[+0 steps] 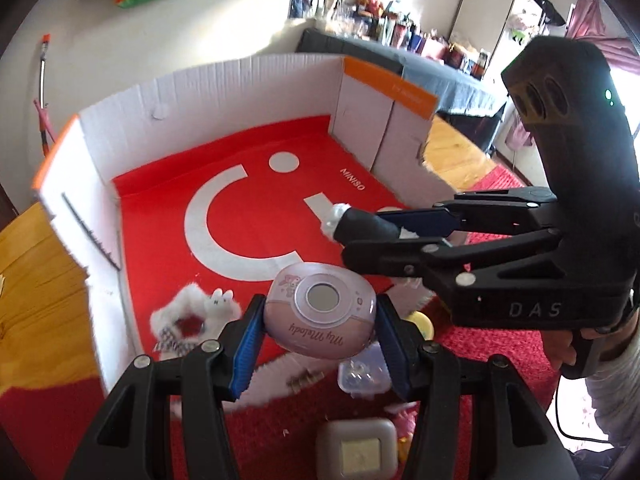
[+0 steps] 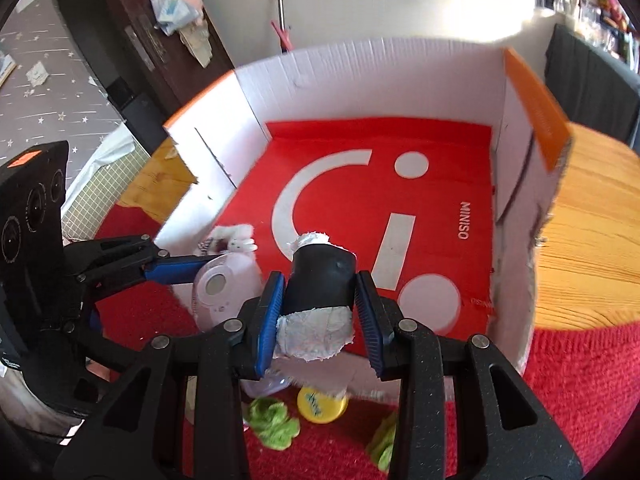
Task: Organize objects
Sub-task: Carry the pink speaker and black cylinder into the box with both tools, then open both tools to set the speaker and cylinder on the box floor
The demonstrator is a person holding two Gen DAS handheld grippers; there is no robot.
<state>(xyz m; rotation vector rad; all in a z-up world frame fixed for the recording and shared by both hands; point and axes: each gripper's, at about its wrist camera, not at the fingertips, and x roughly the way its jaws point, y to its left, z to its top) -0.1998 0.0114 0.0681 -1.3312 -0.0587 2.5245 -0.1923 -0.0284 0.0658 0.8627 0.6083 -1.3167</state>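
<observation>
Hand-held gripper (image 1: 320, 334) around pink case (image 1: 320, 316)

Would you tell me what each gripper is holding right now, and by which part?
The left gripper clamps the pink My Melody case across its sides. The right gripper clamps the black roll across its body.

Plush toy (image 1: 192, 316) in box (image 1: 248, 80); box on table (image 2: 592, 240).

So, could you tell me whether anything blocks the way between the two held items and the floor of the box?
Nothing visible does. The pink case and the black roll hang over bare red floor; only a white furry toy lies in the box, off in its near-left corner.
</observation>
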